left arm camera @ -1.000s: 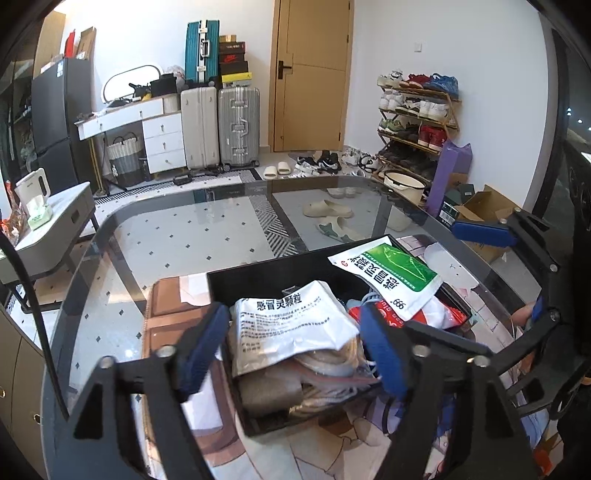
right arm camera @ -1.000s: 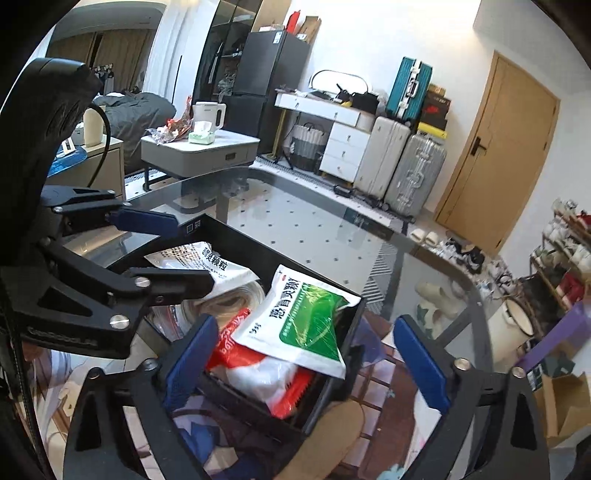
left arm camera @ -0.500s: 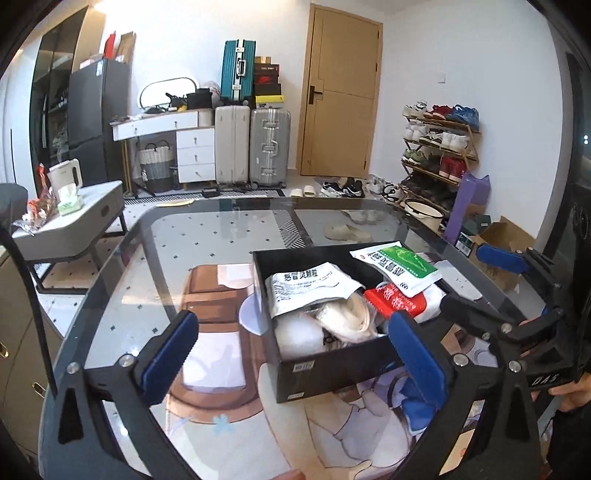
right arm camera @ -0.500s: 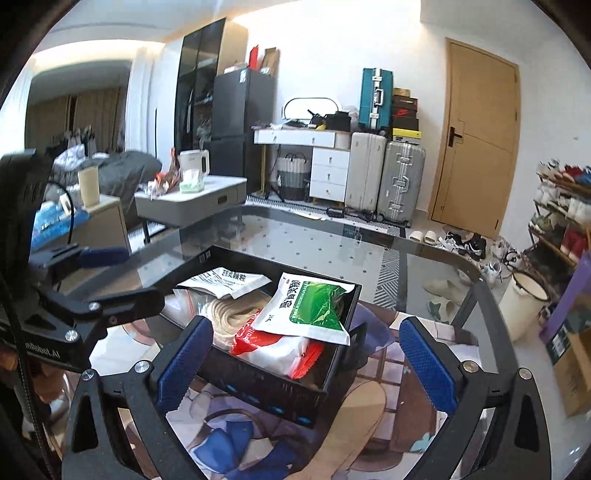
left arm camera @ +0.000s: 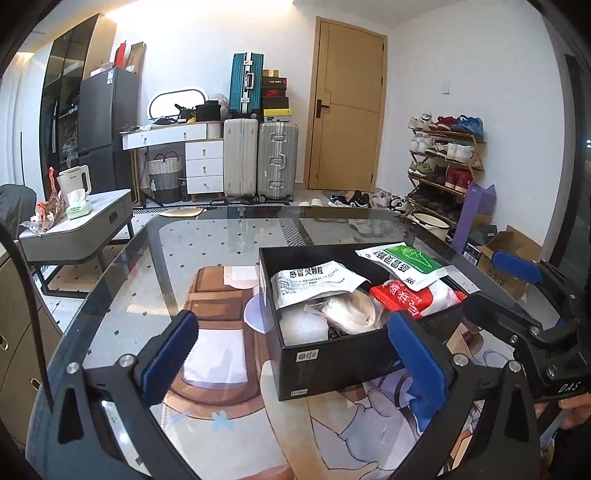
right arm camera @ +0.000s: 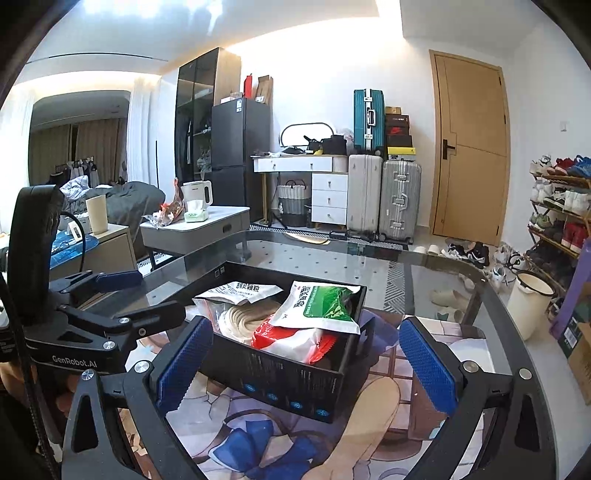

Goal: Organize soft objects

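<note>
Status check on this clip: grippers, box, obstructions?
Left gripper just opened, empty; right gripper open, empty. Black box full of pouches. Nothing in the way.

Warm light is spilling from a ceiling cove (left arm camera: 207,9) at the top of the left wrist view and washing the white wall (left arm camera: 207,48) below it. In the right wrist view the ceiling (right arm camera: 207,22) is blowing out to white patches. The glass tabletop (left arm camera: 207,236) is mirroring the room and showing mild glare. Both pictures are staying sharp at the centre, while fisheye distortion is bending the wooden door (right arm camera: 471,147) and black vignette is closing the corners. The curtained bedroom (right arm camera: 79,147) is sitting dimmer.
</note>
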Demonstrator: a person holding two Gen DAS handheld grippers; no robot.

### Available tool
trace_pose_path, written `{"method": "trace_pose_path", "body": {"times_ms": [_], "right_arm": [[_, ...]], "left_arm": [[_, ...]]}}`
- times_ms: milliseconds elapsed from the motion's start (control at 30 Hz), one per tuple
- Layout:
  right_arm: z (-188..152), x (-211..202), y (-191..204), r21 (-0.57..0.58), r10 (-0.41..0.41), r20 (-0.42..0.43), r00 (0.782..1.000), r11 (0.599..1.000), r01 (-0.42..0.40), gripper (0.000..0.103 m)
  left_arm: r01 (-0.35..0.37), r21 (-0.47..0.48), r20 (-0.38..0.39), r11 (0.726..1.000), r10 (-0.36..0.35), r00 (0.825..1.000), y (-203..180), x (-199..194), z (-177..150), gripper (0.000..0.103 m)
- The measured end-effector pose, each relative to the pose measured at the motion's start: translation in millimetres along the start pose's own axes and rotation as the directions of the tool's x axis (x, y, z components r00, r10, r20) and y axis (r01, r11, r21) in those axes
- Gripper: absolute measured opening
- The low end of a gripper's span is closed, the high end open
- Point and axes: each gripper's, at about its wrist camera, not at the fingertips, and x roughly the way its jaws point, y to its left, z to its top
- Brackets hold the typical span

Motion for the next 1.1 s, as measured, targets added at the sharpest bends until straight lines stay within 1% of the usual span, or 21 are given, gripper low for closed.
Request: {"method": "trace_pose_path", "body": {"times_ms": [200,333,600,767,1100], "right_arm": [[-0.2,-2.4,-6.0,0.030,0.005,0.021,1.000,1.000,-0.006,0.102],[-0.3,-2.7,-8.9,0.042,-0.016,0.028,0.999,0.999,0.015,0.102],[0.5,-3.7,-6.9,0.024,-0.022,0.041,0.999,0.999,0.022,0.102],[0.5,-3.2,-6.8,0.026,-0.023,0.040,0.999,0.999,0.022,0.102],[0.7,-3.3,-6.6,0.025,-0.021,0.039,0.999,0.999,0.020,0.102]], "left_arm": [[0.005,-0.005,0.008,1.000,-0.005,1.000,-0.6,-1.4,-1.6,0.103],[-0.007,0.002,0.006,1.000,0.007,1.000,-1.8,-0.6,-2.2,0.103],[0.005,-0.002,0.033,1.000,-0.005,0.999,-0.7,-6.6,-3.7,0.103],[0.001,0.004,0.057,1.000,-0.001,0.998,-2.6,-12.0,-4.8,0.103],[0.000,0.008,0.062,1.000,0.000,0.998,-5.0,-12.4,-4.0,0.103]]}}
